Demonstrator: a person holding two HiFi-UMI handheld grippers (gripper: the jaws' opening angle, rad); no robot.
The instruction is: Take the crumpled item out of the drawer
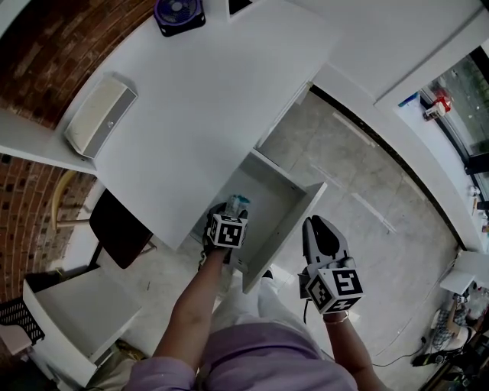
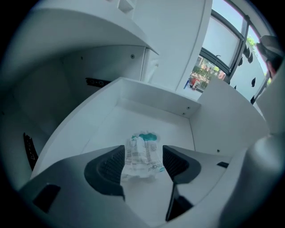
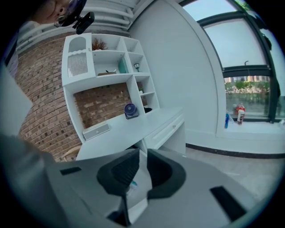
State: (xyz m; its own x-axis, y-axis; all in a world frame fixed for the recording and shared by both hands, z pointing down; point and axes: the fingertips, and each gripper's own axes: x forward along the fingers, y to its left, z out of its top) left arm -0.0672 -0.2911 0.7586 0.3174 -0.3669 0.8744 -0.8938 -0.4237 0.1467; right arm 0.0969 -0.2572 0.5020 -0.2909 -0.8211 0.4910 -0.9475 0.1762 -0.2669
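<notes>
The crumpled item (image 2: 142,153) is a clear plastic packet with teal print. It lies on the floor of the open white drawer (image 2: 156,95) under the desk. My left gripper (image 2: 143,164) reaches into the drawer with its jaws open on either side of the packet, which sits close to the left pad (image 2: 111,167) without being squeezed. In the head view, the left gripper (image 1: 228,215) is over the drawer (image 1: 294,218) and the packet (image 1: 238,202) shows just beyond it. My right gripper (image 1: 317,225) hangs outside the drawer front, to the right. Its jaws (image 3: 142,167) are together and hold nothing.
On the white desk (image 1: 214,99) stand a pale speaker box (image 1: 99,114) and a small fan (image 1: 178,14). A black chair (image 1: 118,229) and a low white unit (image 1: 76,313) are to the left. Grey floor (image 1: 367,191) lies right of the drawer.
</notes>
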